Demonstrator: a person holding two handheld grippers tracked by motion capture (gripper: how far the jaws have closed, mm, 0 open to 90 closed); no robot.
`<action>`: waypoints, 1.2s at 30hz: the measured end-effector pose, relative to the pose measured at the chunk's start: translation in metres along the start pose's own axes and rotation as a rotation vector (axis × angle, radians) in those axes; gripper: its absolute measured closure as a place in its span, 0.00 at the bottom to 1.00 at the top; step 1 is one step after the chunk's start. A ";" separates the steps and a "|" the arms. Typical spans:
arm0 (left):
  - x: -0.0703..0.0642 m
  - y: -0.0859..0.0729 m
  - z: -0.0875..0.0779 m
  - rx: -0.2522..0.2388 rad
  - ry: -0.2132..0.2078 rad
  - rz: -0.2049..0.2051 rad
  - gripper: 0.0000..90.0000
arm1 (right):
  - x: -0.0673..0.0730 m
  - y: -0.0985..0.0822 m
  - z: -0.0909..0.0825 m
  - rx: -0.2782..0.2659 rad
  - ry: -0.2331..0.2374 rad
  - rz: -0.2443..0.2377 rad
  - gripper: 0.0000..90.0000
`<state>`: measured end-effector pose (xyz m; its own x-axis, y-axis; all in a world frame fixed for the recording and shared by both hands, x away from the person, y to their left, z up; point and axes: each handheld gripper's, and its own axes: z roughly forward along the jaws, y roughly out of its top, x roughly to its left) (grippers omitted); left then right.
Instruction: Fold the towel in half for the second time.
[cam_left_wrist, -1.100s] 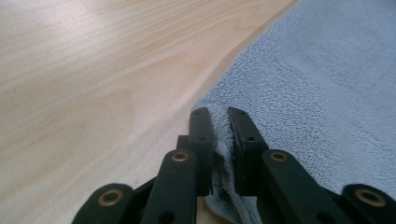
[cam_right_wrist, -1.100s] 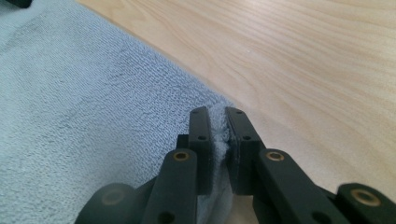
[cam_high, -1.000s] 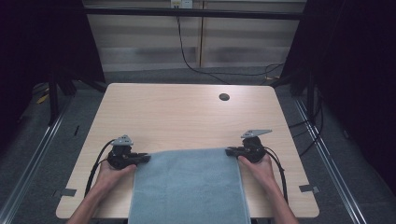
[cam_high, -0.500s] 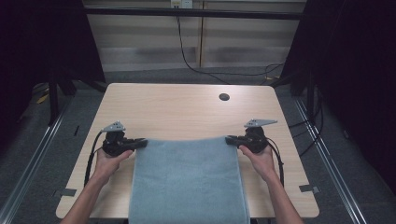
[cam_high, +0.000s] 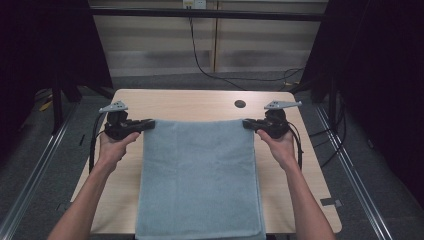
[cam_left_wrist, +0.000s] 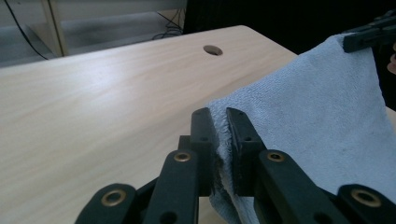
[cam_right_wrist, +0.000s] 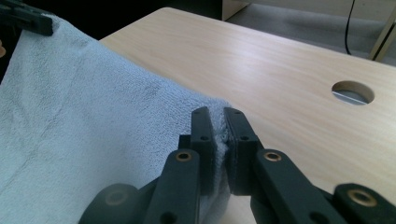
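Left claw (cam_high: 150, 123) clamped on the far left corner of the light blue towel (cam_high: 200, 175), terry pinched between both black jaws. Right claw (cam_high: 247, 124) clamped likewise on the far right corner. Far edge of the towel stretched taut between the two, raised off the worktop (cam_high: 200, 102). Rest of the cloth sloping down toward the person, draped over the near edge. Round hole (cam_high: 240, 104) in the wood just beyond, near the right claw.
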<state>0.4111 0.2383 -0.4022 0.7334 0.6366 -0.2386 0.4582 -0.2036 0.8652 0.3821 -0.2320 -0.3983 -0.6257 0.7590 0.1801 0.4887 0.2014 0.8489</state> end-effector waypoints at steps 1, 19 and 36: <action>0.002 0.005 0.002 -0.023 0.011 -0.005 0.92 | -0.002 0.003 0.000 -0.003 -0.003 -0.002 0.93; -0.022 0.013 -0.009 -0.057 -0.007 0.059 0.91 | 0.002 0.013 -0.020 -0.028 -0.013 -0.042 0.94; -0.054 -0.057 -0.041 -0.013 -0.062 0.048 0.91 | 0.050 -0.038 -0.059 -0.011 0.062 -0.126 0.94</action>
<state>0.3244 0.2460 -0.4209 0.7839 0.5793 -0.2233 0.4156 -0.2225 0.8819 0.2962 -0.2388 -0.3923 -0.7181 0.6885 0.1019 0.3978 0.2858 0.8718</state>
